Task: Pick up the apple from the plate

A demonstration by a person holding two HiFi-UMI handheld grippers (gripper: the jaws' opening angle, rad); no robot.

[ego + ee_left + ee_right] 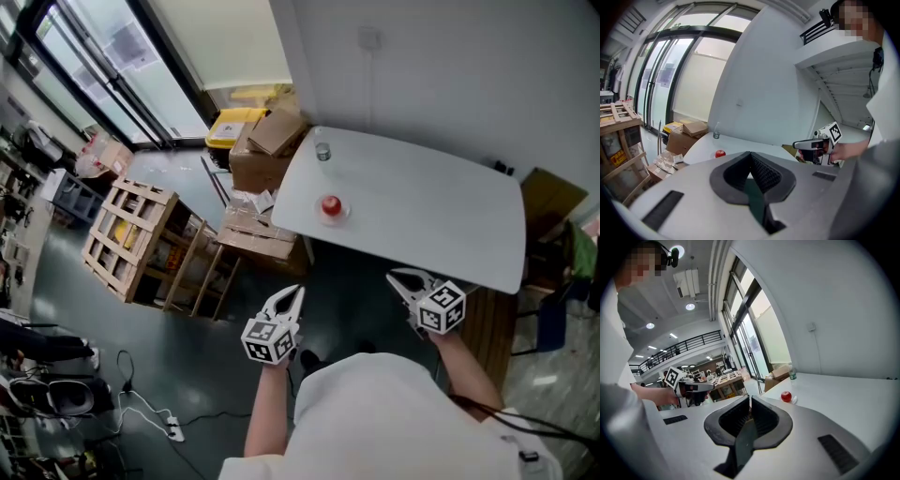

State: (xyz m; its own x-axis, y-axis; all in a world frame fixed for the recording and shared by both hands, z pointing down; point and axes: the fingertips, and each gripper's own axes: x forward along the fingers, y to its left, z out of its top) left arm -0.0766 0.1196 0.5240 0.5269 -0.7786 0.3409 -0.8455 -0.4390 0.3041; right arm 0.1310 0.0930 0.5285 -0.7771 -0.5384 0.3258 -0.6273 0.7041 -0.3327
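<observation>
The red apple [331,205] is sitting on a small plate [344,214] near the left edge of the white table [431,211], just above the frame's centre, with a clear bottle [323,151] standing further up. In the lower half, the left gripper [296,292] and right gripper [394,276] are hovering off the table, both with jaws pressed together, gripping nothing, well apart from the apple

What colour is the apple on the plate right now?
Red. The apple shows best in the head view.
</observation>
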